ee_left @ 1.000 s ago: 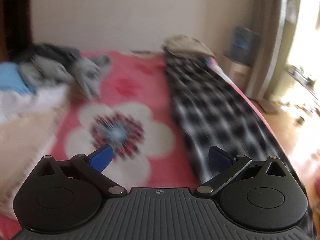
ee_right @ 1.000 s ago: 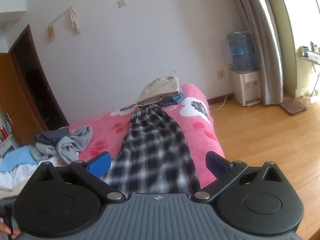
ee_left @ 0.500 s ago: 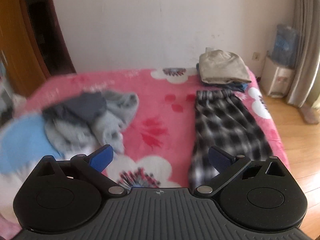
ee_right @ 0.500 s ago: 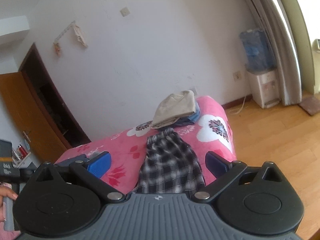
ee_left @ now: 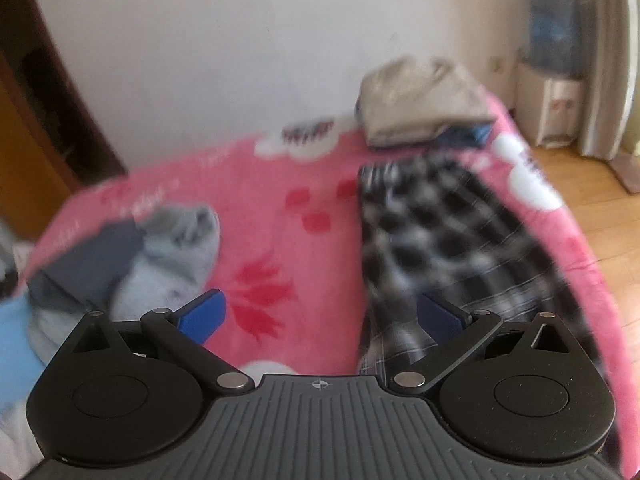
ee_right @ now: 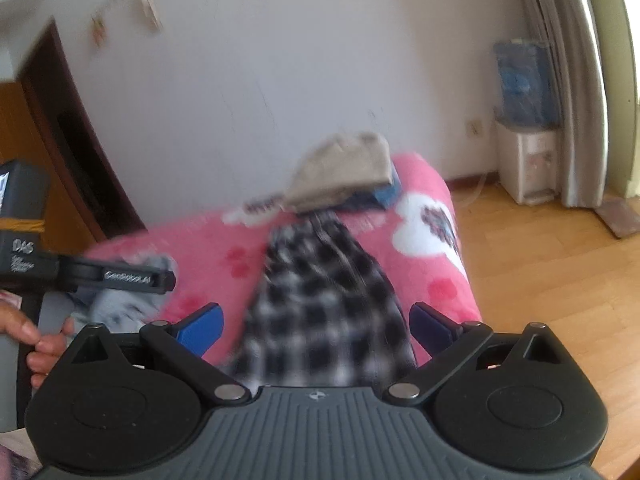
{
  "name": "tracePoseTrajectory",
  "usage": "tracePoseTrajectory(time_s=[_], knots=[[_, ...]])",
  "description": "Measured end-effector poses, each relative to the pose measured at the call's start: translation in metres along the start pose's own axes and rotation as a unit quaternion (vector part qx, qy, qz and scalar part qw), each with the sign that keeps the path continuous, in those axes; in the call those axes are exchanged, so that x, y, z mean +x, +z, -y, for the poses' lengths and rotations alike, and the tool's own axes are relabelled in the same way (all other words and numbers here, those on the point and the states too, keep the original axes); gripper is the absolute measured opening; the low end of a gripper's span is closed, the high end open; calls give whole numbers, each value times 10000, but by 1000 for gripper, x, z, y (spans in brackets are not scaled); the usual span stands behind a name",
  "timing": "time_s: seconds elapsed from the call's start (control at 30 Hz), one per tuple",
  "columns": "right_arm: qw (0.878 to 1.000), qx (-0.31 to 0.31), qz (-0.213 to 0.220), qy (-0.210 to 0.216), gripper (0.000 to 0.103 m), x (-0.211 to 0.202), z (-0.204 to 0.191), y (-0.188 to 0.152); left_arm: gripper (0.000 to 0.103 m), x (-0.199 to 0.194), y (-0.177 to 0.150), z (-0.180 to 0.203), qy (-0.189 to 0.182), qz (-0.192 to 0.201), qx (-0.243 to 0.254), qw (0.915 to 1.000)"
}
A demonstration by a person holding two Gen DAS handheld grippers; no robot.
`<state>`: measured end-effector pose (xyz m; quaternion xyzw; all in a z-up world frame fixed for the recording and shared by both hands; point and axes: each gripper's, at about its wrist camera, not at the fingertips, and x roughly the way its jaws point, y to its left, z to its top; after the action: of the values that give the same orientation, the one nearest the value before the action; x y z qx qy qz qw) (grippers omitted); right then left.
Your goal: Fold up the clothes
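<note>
A black-and-white plaid garment (ee_left: 452, 248) (ee_right: 320, 300) lies flat along the right side of a pink flowered bed (ee_left: 272, 216) (ee_right: 432, 280). Beyond it sits a folded pile topped by beige cloth (ee_left: 420, 104) (ee_right: 344, 172). A rumpled grey heap of clothes (ee_left: 132, 256) lies on the bed's left. My left gripper (ee_left: 320, 316) is open and empty, raised above the near bed edge. My right gripper (ee_right: 316, 326) is open and empty too, hovering over the plaid garment's near end. The left gripper's body (ee_right: 100, 276) and a hand (ee_right: 36, 340) show at the right view's left edge.
A white wall runs behind the bed. A water dispenser (ee_right: 524, 132) (ee_left: 552, 72) and a curtain (ee_right: 580, 80) stand at the right over a wooden floor (ee_right: 552, 280). A dark doorway (ee_right: 80, 168) lies to the left. Light blue cloth (ee_left: 16, 336) sits at the left edge.
Both views have swung and blurred. The left gripper pulled back from close over the blanket to a higher view of the whole bed. The right view rose, then dropped closer to the plaid garment.
</note>
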<state>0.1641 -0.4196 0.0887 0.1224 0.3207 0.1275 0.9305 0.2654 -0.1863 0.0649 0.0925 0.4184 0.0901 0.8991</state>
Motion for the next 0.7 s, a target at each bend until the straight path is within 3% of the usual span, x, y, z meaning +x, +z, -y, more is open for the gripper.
tracePoseTrajectory(time_s=[0.13,0.27,0.43,0.7], knots=[[9985,-141,-442,-275,96,44,3,-14,102,51,-16,-1,-74,-419,-322,9986],[9968,-377,-616,-331,95,77,-1,-24,102,79,-22,-5,-69,-489,-475,9977],[9960,-485,-712,-254,95,108,-8,-28,102,94,-20,-6,-7,-525,-539,9972],[9954,-524,-765,-255,95,125,-14,-34,102,106,-23,-8,-25,-610,-599,9963]])
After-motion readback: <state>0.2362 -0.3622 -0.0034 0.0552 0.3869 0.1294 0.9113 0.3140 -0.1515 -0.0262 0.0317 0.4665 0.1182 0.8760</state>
